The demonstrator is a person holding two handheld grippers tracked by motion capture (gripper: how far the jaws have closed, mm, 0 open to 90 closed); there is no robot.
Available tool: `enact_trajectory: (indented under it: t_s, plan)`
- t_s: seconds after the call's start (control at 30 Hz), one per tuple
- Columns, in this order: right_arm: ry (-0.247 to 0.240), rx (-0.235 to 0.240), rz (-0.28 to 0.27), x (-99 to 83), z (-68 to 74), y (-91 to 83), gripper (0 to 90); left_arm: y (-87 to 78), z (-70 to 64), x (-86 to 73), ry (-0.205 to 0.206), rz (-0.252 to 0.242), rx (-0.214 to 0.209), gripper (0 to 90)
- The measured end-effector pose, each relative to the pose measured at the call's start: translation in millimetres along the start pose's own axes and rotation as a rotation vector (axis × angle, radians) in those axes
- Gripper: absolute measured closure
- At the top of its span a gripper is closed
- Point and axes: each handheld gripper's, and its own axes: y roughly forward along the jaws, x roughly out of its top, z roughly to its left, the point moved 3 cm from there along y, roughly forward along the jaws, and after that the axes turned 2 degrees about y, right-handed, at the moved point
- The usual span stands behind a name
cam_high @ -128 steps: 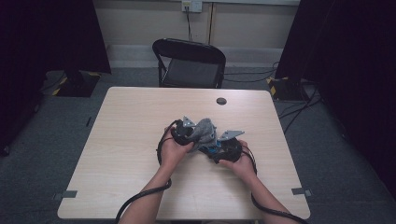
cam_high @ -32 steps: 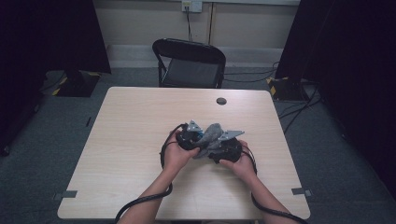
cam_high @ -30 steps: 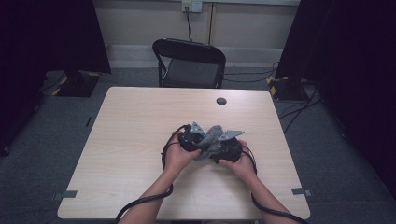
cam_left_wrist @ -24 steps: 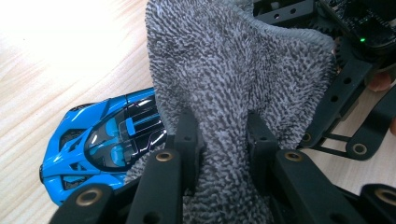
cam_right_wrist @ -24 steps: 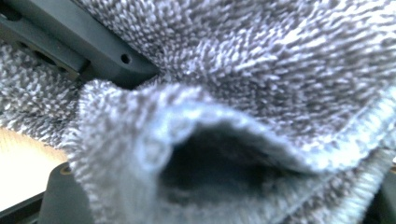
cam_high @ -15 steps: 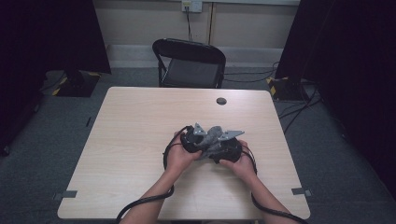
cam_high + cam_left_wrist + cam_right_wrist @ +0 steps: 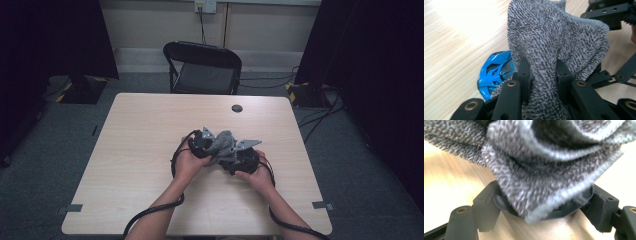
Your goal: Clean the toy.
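High view: a pale wood-grain table (image 7: 135, 150) stands on grey carpet, with a black folding chair (image 7: 202, 67) at its far side, dark curtains to both sides and a wall socket above the chair. A small black disc (image 7: 237, 108) lies near the far edge. No writing can be read. Both hands meet at mid-table, the left gripper (image 7: 200, 144) and right gripper (image 7: 244, 159) close together with a grey cloth (image 7: 224, 142) bunched between them.

Left gripper view: the jaws are clamped on a fold of the cloth (image 7: 549, 50), which stands up from them. A blue toy car (image 7: 495, 73) lies on the table just beside and partly under it.

Right gripper view: the cloth (image 7: 544, 180) hangs blurred over a dark round thing (image 7: 564, 211) held between the jaws.
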Motion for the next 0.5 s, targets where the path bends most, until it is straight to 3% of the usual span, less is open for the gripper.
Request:
enact_trajectory:
  t_s: [0.13,0.23,0.5]
  plan:
    - [0.000,0.000,0.000,0.0,0.0,0.0,23.7,0.0,5.7,-0.6,-0.030,0.009,-0.001,71.3]
    - [0.000,0.000,0.000,0.0,0.0,0.0,23.7,0.6,8.7,-0.5,-0.025,0.005,0.017,71.3]
    - [0.000,0.000,0.000,0.0,0.0,0.0,23.7,1.9,23.2,-3.3,-0.059,0.024,0.058,71.2]
